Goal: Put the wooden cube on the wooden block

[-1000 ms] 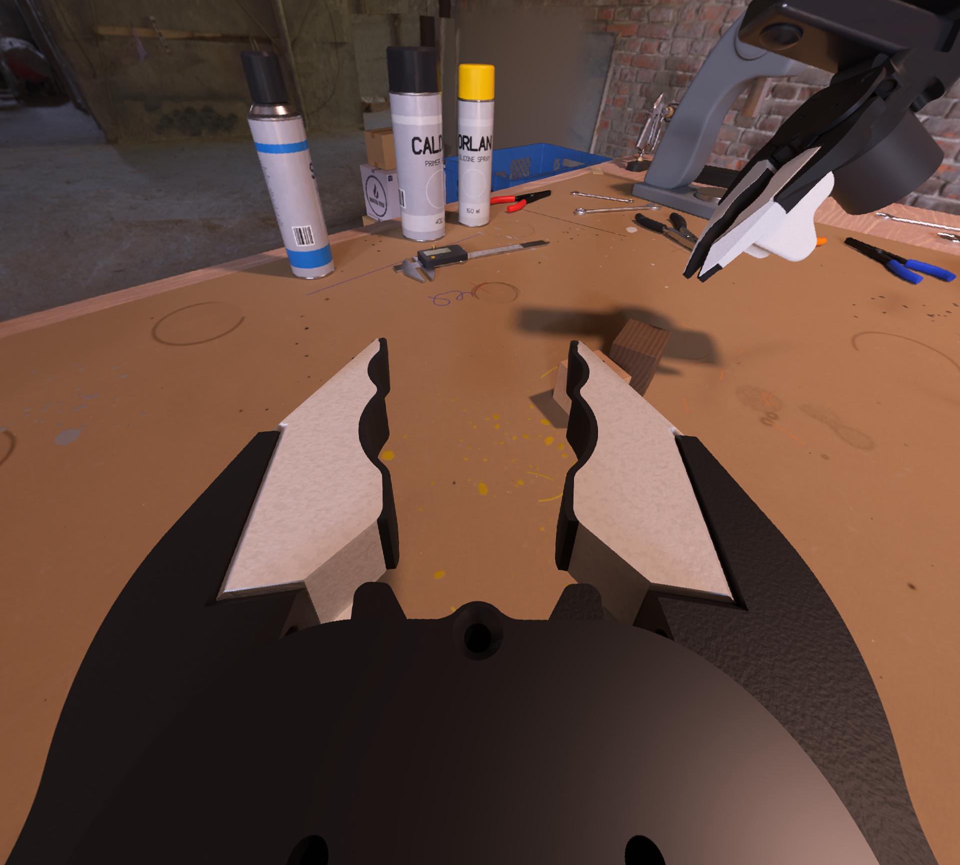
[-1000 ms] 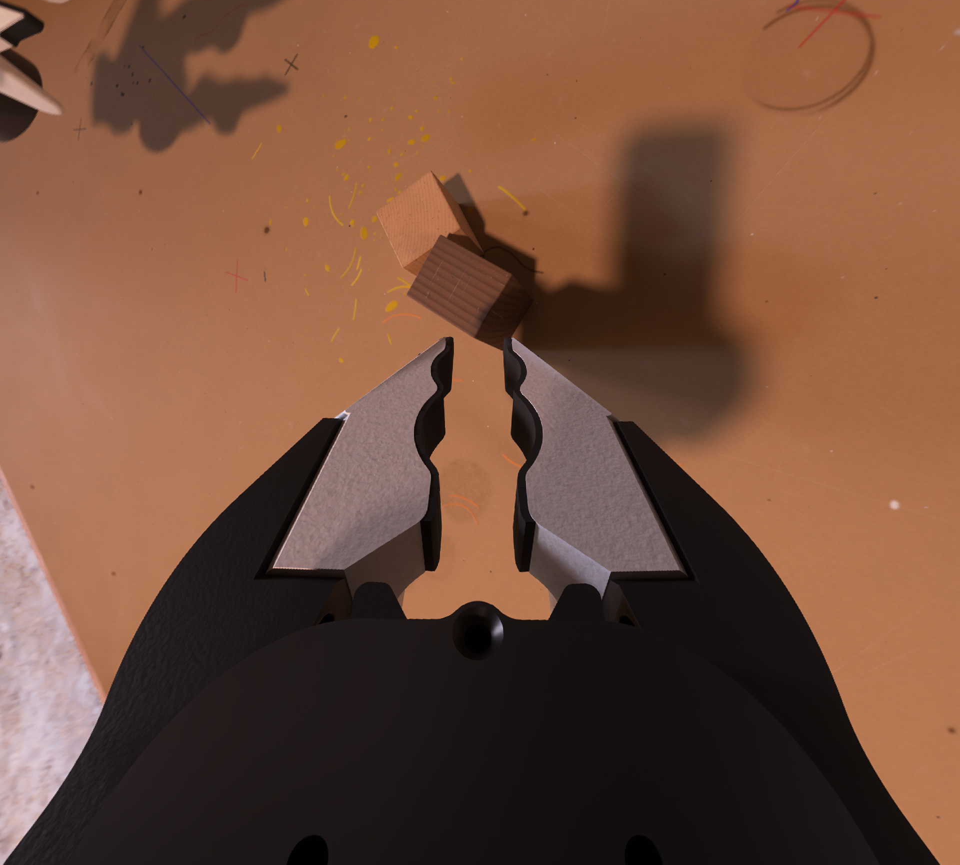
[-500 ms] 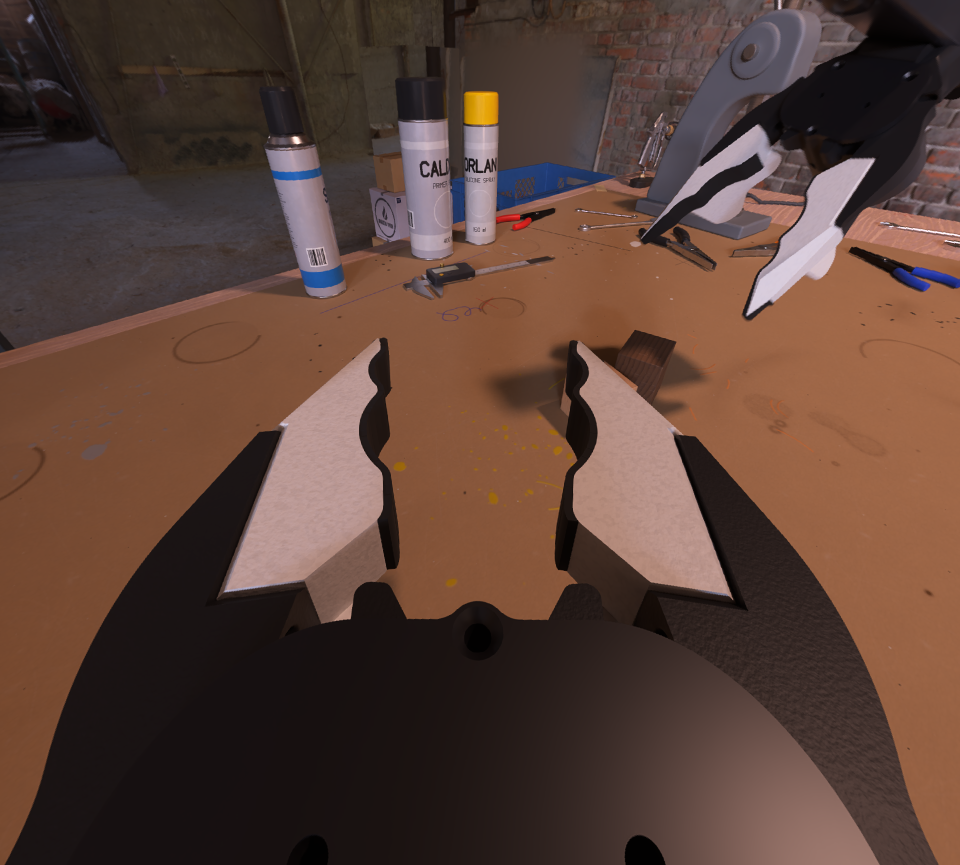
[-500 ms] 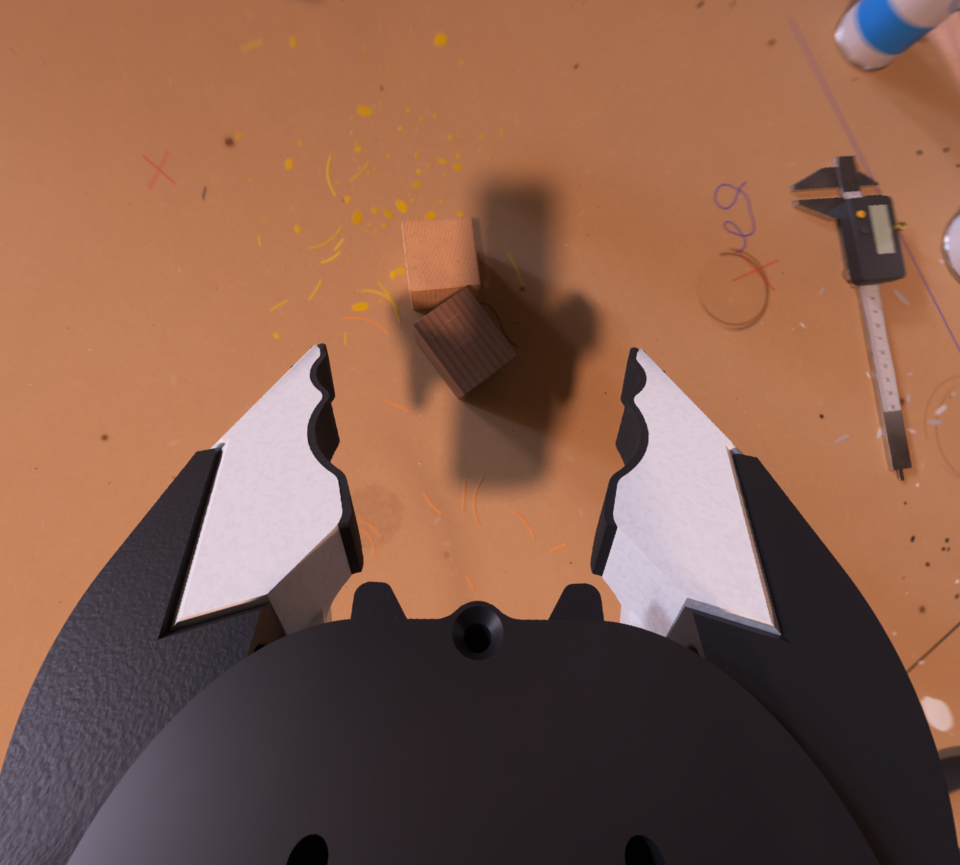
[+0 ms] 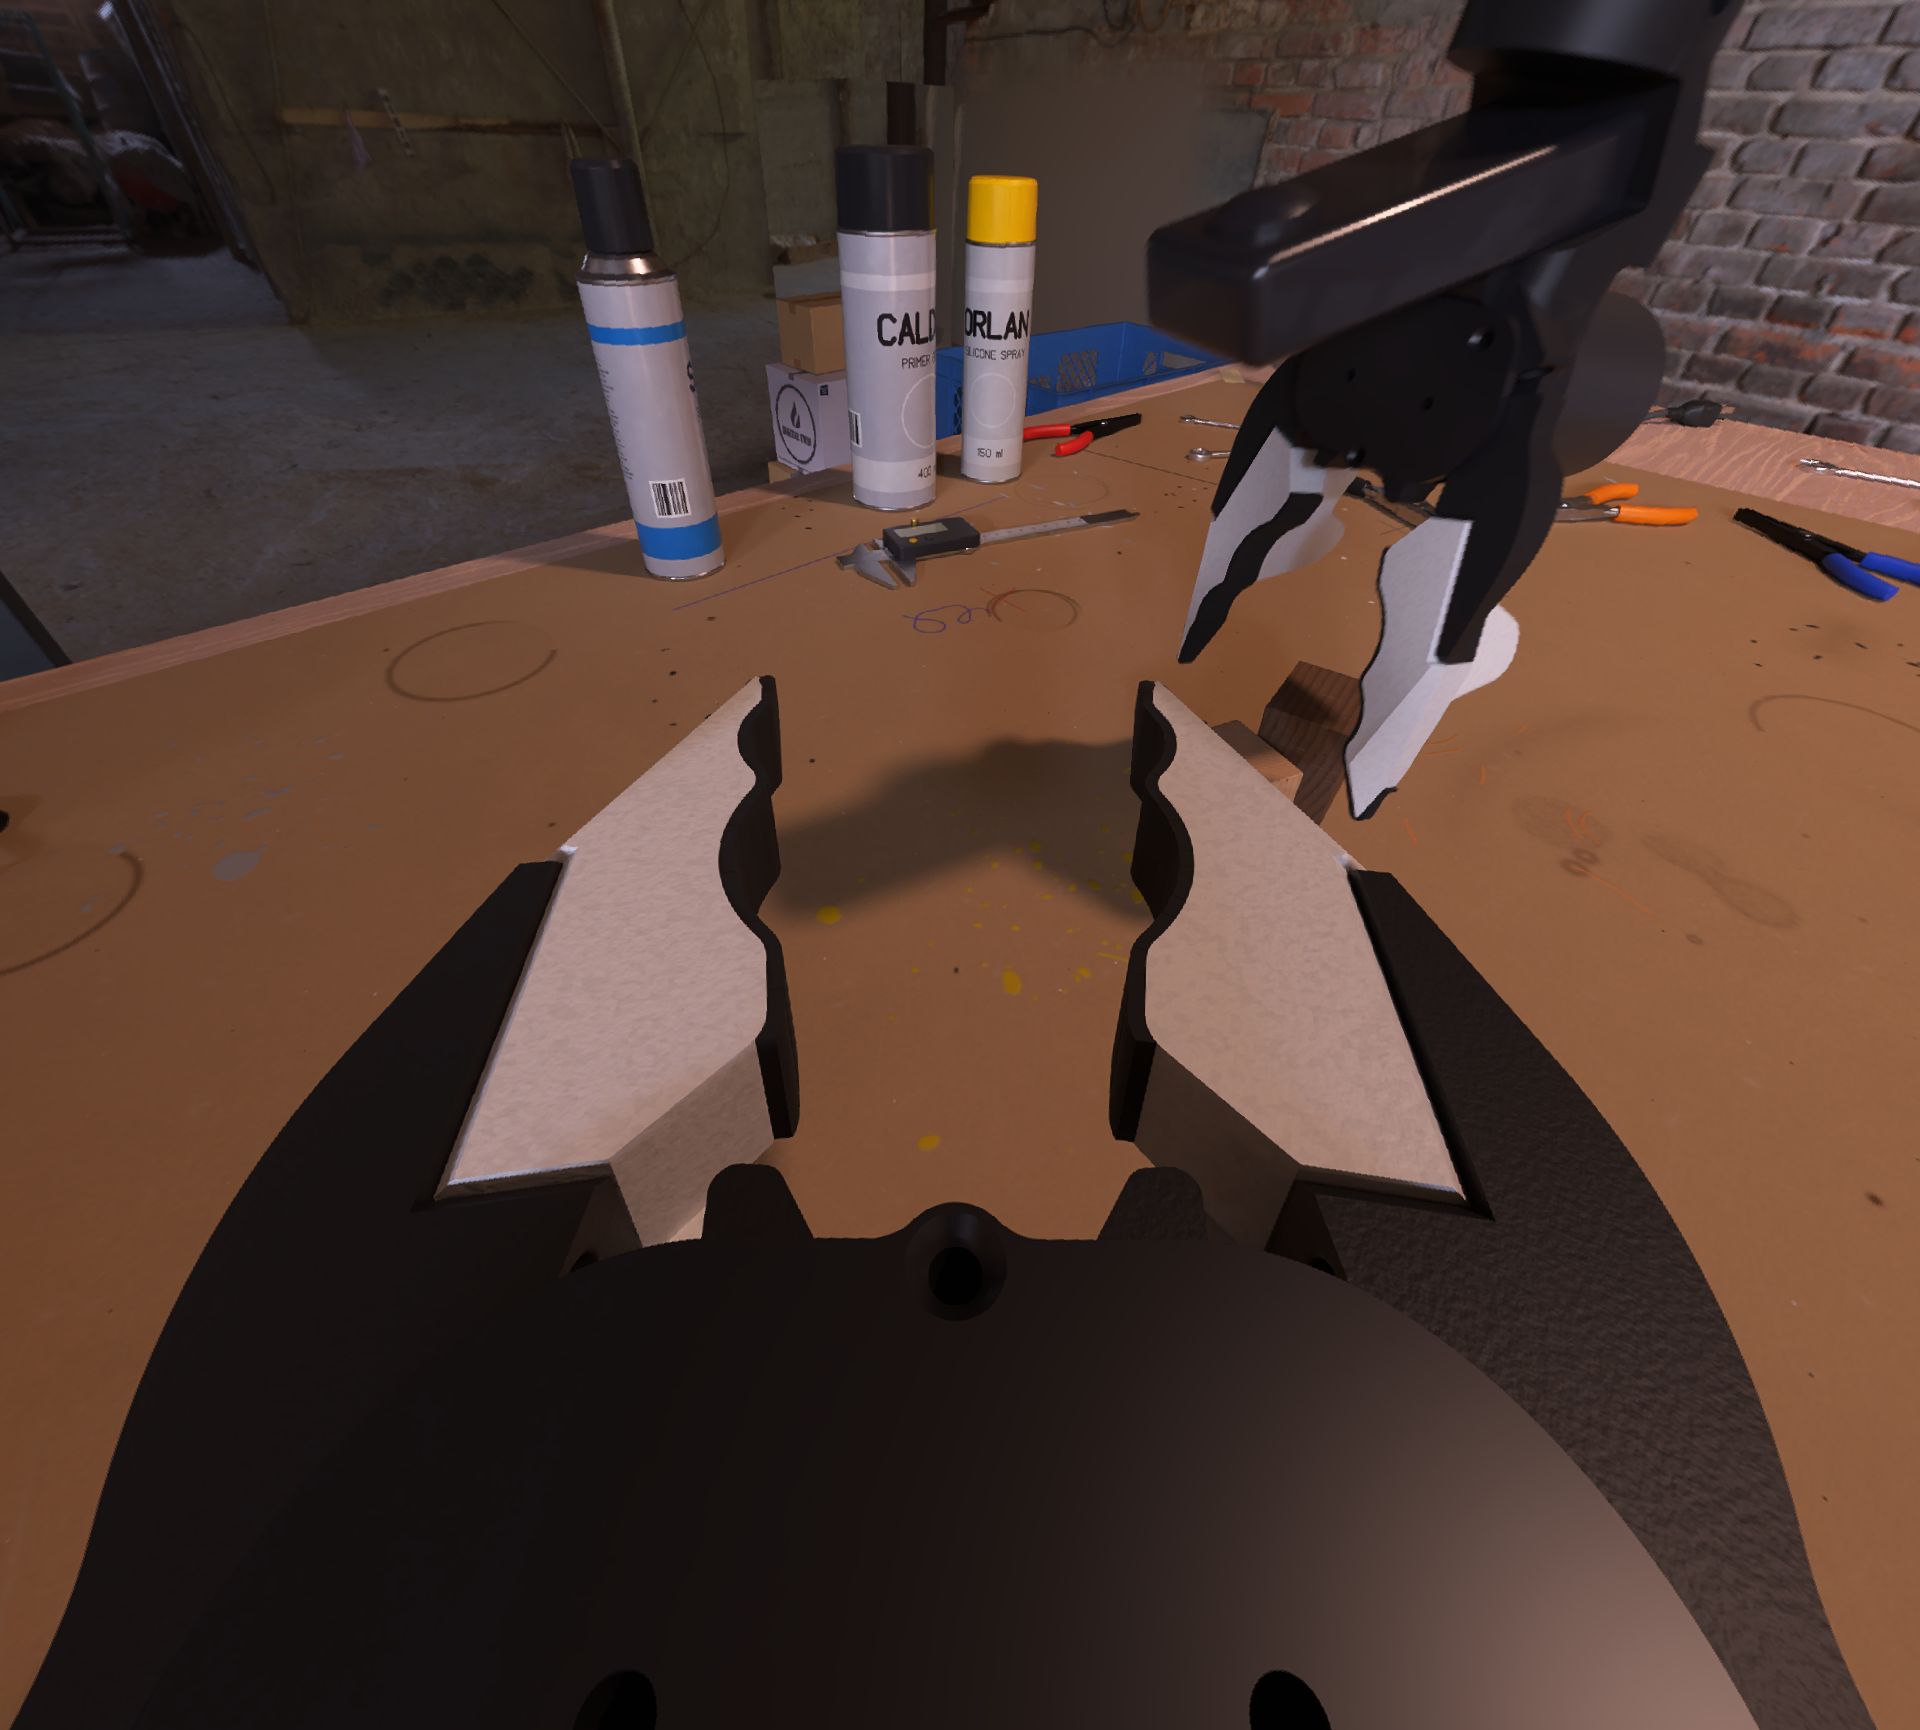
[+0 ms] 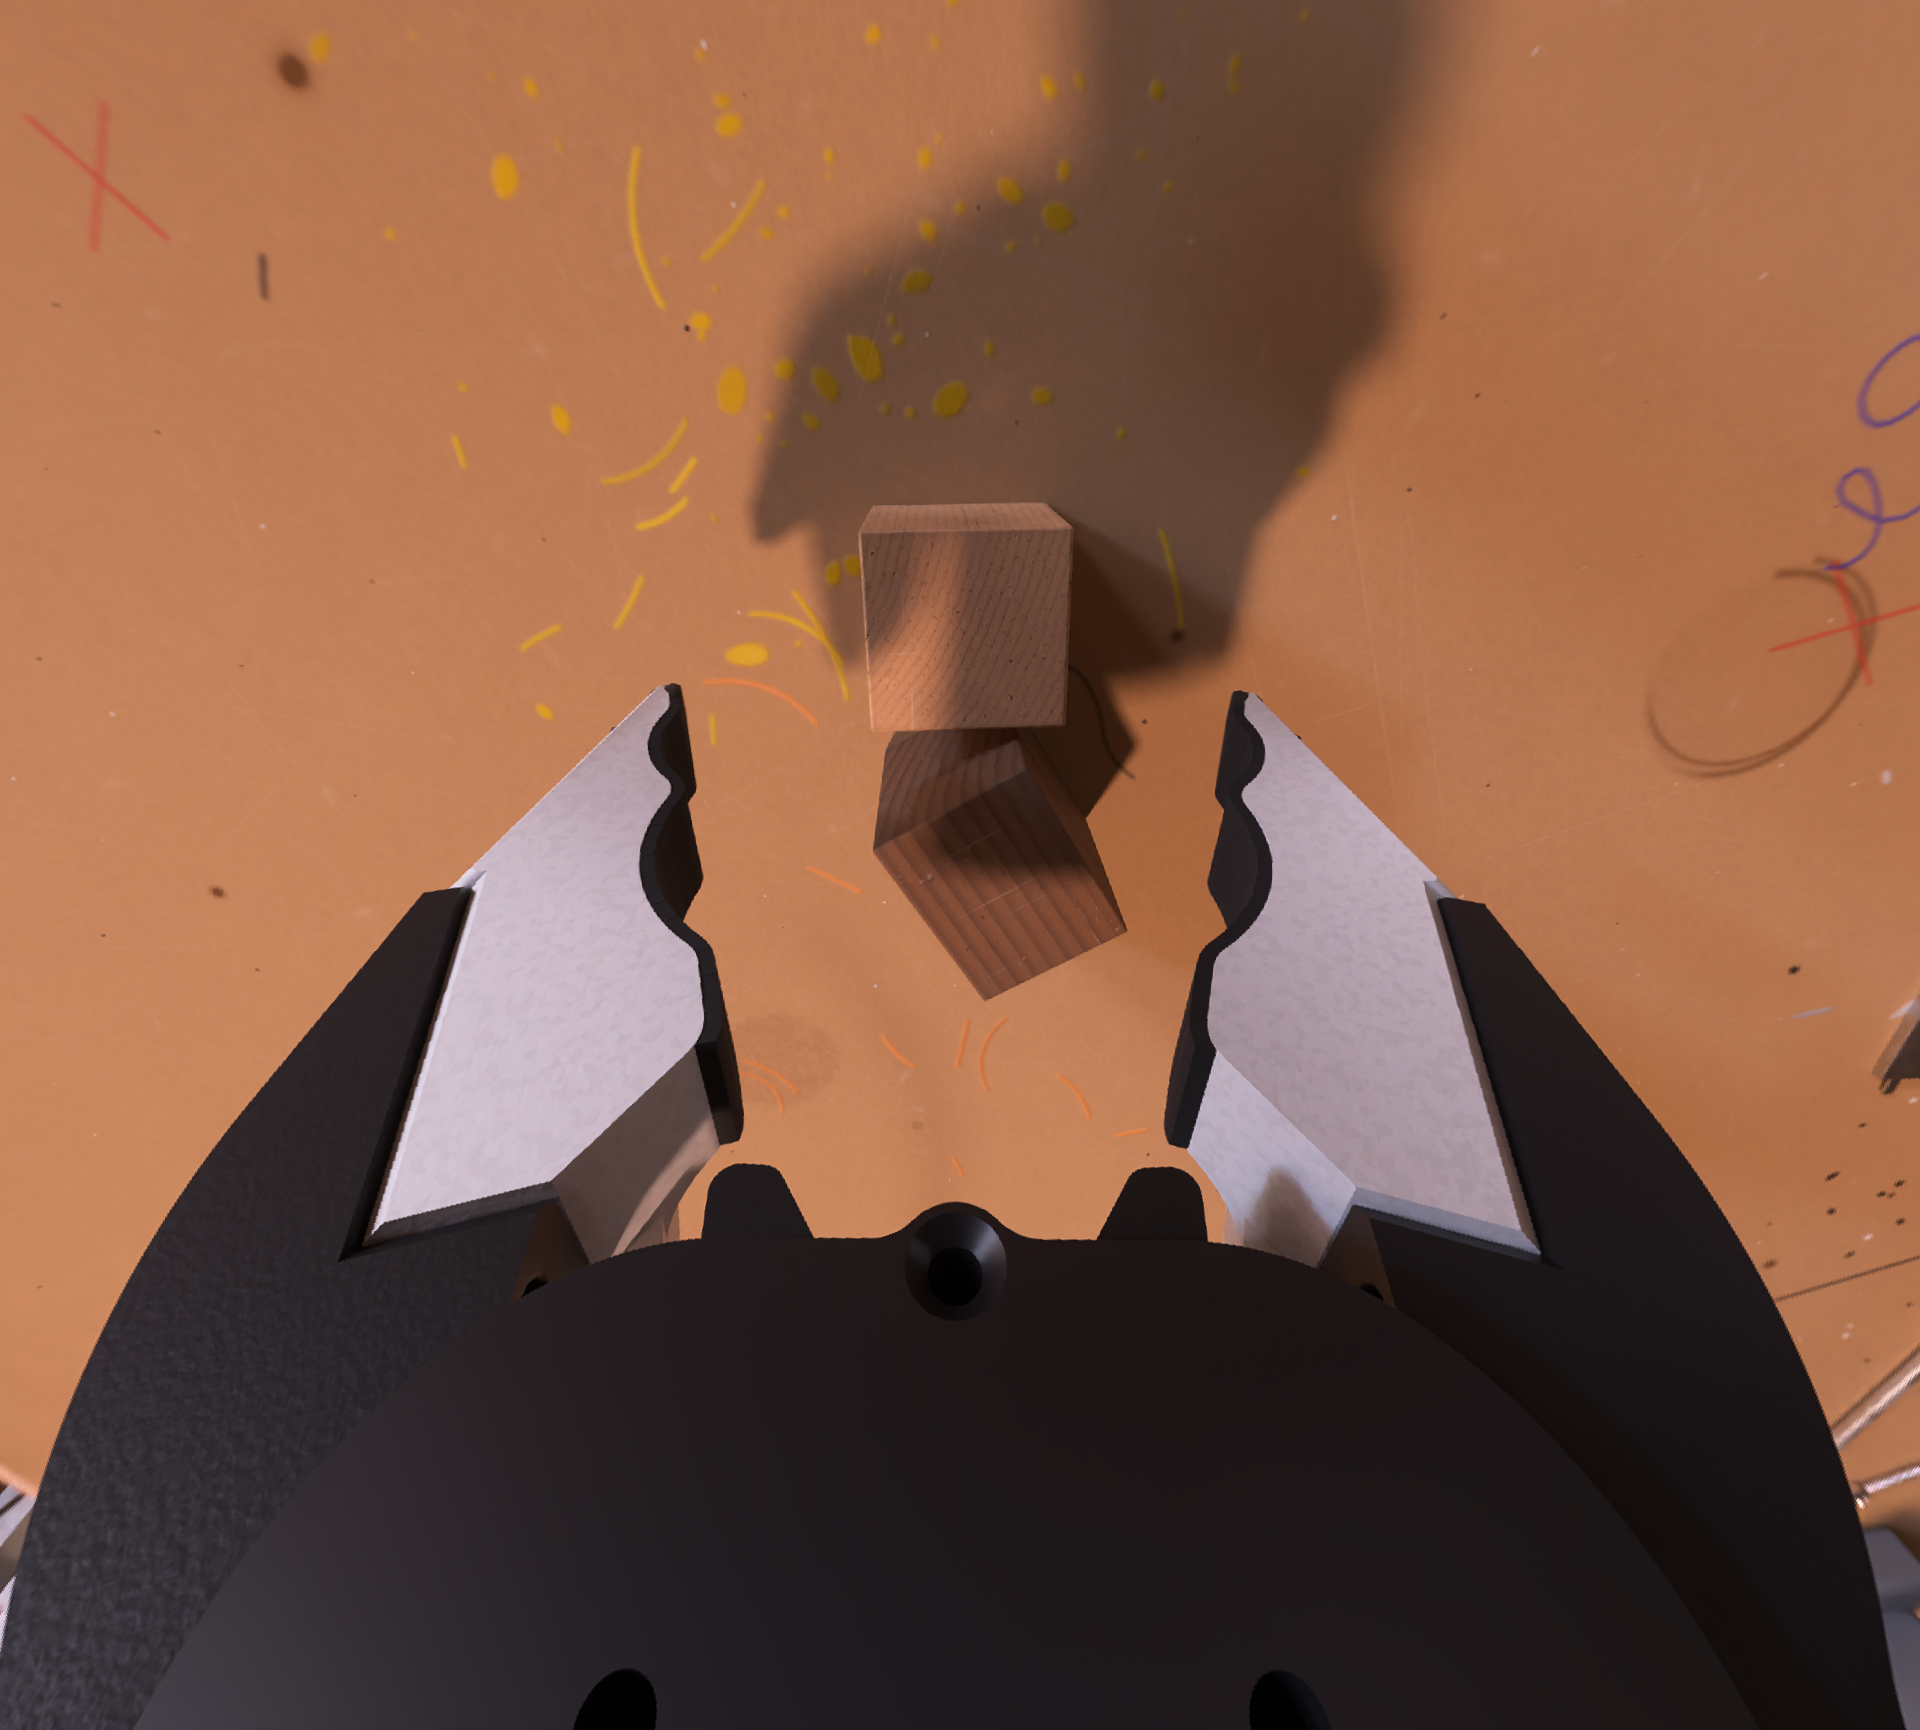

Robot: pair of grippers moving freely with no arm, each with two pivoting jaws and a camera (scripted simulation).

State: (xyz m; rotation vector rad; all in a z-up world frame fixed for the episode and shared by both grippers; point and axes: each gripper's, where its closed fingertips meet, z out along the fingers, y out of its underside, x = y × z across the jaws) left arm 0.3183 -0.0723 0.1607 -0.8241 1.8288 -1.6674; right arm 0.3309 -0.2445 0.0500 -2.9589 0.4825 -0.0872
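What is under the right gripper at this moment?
Below the open right gripper sit two wooden pieces on the tabletop: a darker one between its fingers, a lighter one just beyond. Whether they touch is unclear.

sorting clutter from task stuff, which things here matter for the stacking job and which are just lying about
Job: lighter wooden piece, darker wooden piece, right gripper, open above them.

Lying about: three spray cans, caliper, pliers, blue tray.

A workshop: a paint-flecked brown counter (image 5: 312,849) holds spray cans (image 5: 888,330), a digital caliper (image 5: 966,537), pliers (image 5: 1081,431) and a blue crate (image 5: 1101,355), backed by a bare brick wall (image 5: 1818,153) and grimy concrete.
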